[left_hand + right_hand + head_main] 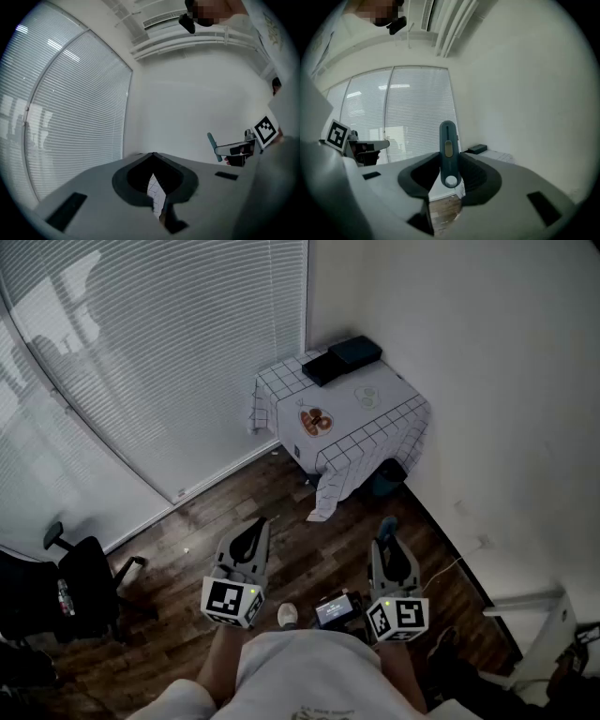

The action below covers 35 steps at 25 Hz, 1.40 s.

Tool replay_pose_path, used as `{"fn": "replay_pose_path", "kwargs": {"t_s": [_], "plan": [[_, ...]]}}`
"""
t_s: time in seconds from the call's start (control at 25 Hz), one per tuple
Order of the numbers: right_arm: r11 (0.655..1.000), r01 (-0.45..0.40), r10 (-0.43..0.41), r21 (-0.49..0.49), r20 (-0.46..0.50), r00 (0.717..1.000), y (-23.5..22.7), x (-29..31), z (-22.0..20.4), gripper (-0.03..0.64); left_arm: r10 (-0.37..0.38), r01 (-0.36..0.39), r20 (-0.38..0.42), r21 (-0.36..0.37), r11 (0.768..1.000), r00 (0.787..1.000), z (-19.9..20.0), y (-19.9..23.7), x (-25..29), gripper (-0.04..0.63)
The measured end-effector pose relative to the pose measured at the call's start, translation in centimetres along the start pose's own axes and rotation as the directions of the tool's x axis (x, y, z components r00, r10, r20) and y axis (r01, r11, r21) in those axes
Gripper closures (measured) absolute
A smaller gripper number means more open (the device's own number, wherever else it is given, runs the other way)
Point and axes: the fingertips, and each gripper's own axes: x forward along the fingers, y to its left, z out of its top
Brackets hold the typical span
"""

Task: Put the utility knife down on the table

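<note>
Wooden floor and white blinds surround me; the check-clothed counter stands well ahead in the corner. My right hand-held gripper clenches the teal utility knife upright, off the counter. My left hand-held gripper is closed on nothing.

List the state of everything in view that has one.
left gripper: shut, empty.
right gripper: shut on utility knife.
utility knife: upright in the jaws, not yet on table.
table: cloth-covered, far from both grippers.
blinds: lowered, slats shut.
</note>
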Motion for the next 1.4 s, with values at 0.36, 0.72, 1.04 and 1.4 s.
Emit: {"fn": "replay_pose_path", "kwargs": {"t_s": [0.36,0.72,1.04,1.4], "plan": [[1.000,-0.023,0.023,0.013,-0.002,1.000,-1.6,0.7,0.3,0.480,0.012,-0.012,0.002,-0.019,1.000,1.000,-0.2,-0.9,1.9,0.588],[0.996,-0.063,0.063,0.058,0.002,0.998,-3.6,1.4,0.4,0.480,0.099,-0.089,0.045,-0.177,0.980,0.994,0.1,-0.2,2.1,0.588],[0.994,-0.088,0.088,0.064,0.002,0.996,-6.4,2.3,0.4,0.479,0.135,-0.124,0.053,-0.175,0.977,0.989,0.4,-1.8,3.7,0.588],[0.994,-0.065,0.068,0.084,-0.042,0.997,-8.8,4.1,-0.7,0.479,0.092,-0.087,0.021,-0.165,0.982,0.996,-0.5,-2.6,7.6,0.588]]}}
